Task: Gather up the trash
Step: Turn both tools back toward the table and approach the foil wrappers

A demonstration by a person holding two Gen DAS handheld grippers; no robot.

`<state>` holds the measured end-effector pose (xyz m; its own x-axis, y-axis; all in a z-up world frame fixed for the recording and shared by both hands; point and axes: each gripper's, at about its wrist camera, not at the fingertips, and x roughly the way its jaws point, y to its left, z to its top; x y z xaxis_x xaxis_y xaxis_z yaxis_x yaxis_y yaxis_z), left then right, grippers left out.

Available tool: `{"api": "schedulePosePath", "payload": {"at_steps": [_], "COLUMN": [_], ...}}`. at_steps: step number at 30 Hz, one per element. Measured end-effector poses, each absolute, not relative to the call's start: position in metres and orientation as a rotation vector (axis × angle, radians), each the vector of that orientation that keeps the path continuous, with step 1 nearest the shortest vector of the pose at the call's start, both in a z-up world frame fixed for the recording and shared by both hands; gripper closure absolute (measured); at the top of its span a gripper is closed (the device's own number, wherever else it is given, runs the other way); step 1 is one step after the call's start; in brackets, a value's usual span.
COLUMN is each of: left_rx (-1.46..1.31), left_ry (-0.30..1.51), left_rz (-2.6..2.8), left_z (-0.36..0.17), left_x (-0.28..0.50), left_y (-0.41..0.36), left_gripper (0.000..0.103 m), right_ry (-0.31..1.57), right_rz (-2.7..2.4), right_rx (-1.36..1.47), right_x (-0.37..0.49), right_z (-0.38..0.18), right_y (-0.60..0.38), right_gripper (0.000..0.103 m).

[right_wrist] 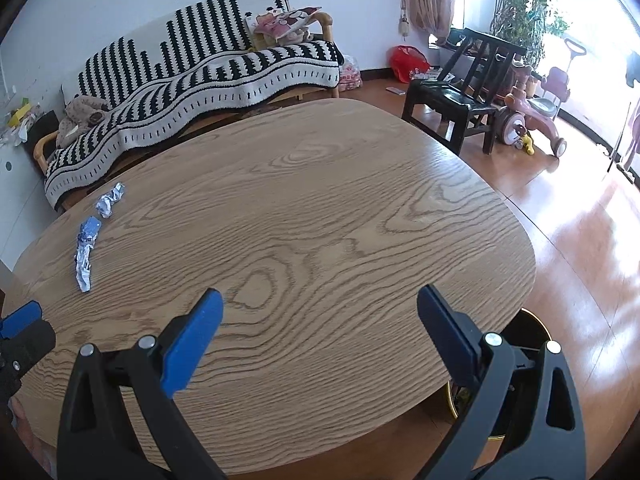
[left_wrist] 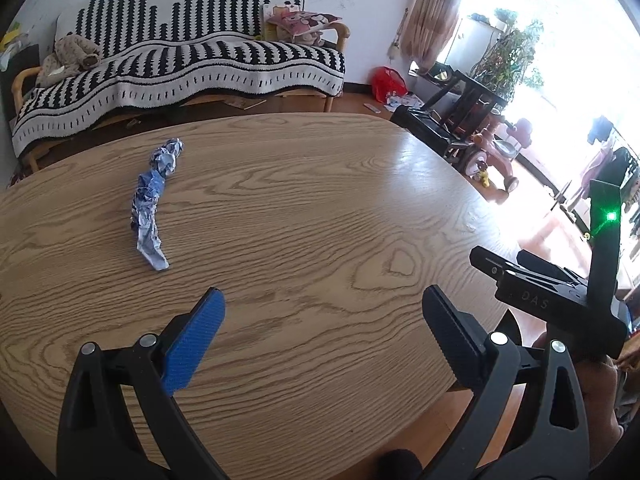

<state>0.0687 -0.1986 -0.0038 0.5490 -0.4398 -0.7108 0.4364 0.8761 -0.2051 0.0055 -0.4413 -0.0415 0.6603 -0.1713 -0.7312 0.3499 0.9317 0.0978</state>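
Note:
A crumpled blue-and-silver wrapper (left_wrist: 152,204) lies twisted on the left part of the wooden table (left_wrist: 320,208). It also shows in the right wrist view (right_wrist: 90,240), at the table's far left edge. My left gripper (left_wrist: 322,308) is open and empty above the table, nearer than the wrapper and to its right. My right gripper (right_wrist: 320,304) is open and empty over the table's near right part. The right gripper's body (left_wrist: 552,292) shows at the right in the left wrist view. The left gripper's tip (right_wrist: 20,320) shows at the left edge in the right wrist view.
A sofa with a black-and-white blanket (left_wrist: 180,64) stands behind the table. A black chair (right_wrist: 460,96) and a pink tricycle (right_wrist: 532,116) stand on the wooden floor to the right. A red bag (right_wrist: 408,62) lies by the wall. A dark round bin (right_wrist: 524,344) sits under the table's right edge.

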Motion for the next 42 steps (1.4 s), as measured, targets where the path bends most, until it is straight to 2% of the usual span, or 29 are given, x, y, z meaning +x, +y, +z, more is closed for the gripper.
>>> {"api": "schedulePosePath", "payload": {"at_steps": [42], "left_rx": [0.004], "left_ry": [0.851], "left_rz": [-0.502], "left_z": [-0.007], "left_x": [0.078], "left_y": [-0.195], "left_gripper": [0.007], "right_ry": [0.782], "right_rz": [-0.275], "right_rx": [0.242], "right_x": [0.015], "right_z": [-0.038], "right_y": [-0.432], "right_gripper": [0.009]}}
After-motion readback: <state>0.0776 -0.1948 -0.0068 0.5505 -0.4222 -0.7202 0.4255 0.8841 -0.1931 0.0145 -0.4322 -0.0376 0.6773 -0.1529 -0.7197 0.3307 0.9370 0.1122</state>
